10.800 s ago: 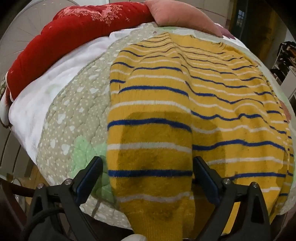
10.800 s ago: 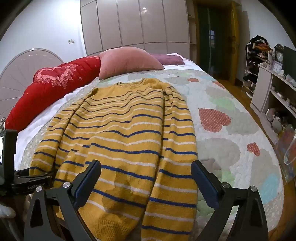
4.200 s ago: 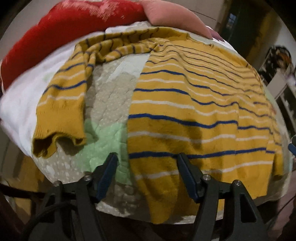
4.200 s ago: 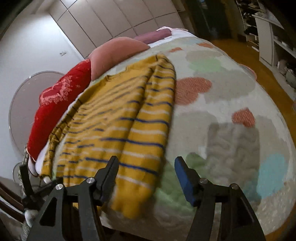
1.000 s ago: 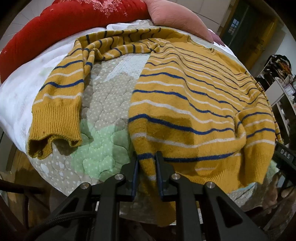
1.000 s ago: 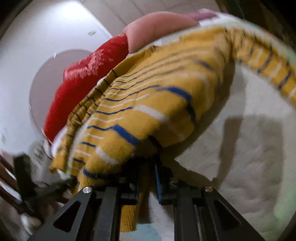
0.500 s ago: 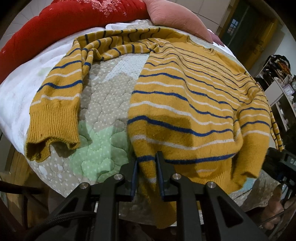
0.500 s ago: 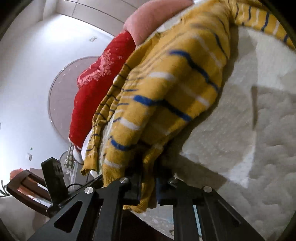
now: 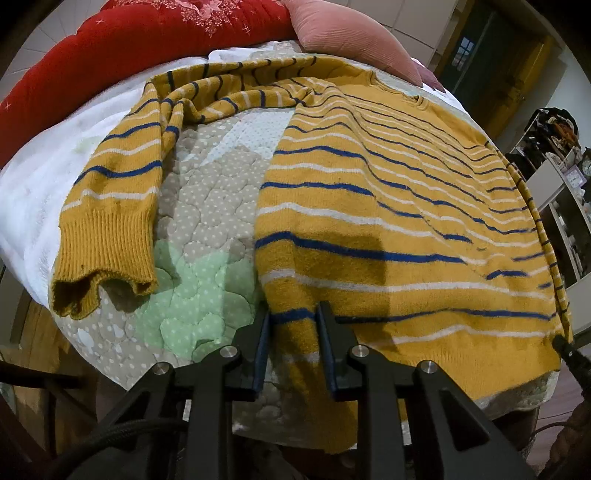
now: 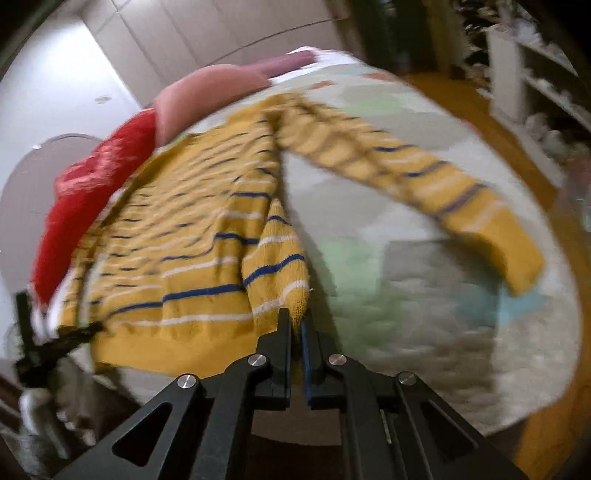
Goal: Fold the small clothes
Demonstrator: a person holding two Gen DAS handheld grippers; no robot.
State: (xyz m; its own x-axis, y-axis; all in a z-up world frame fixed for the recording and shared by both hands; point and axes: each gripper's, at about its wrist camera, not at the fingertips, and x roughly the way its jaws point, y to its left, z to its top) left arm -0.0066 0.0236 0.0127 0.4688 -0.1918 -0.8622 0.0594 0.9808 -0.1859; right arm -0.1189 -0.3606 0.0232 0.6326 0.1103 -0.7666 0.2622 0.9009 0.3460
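Note:
A mustard sweater (image 9: 369,221) with blue and white stripes lies front-up on a quilted bed (image 9: 207,221). My left gripper (image 9: 291,321) is shut on the hem at the sweater's left bottom corner, with fabric filling the narrow gap. The left sleeve (image 9: 110,206) is spread out to the side, cuff near the bed edge. In the blurred right wrist view, my right gripper (image 10: 295,325) is shut on the right hem corner of the sweater (image 10: 177,229), which bunches up into a small peak. The right sleeve (image 10: 424,177) stretches away to the right.
A red cushion (image 9: 110,48) and a pink pillow (image 9: 343,33) line the head of the bed. White shelves (image 10: 535,74) stand to the right beyond a wooden floor (image 10: 480,122). The quilt (image 10: 424,295) lies bare right of the sweater.
The right gripper has swung back level while holding the hem corner, and the sweater's lower right part now lies flatter and wider. The left gripper keeps its hold in place.

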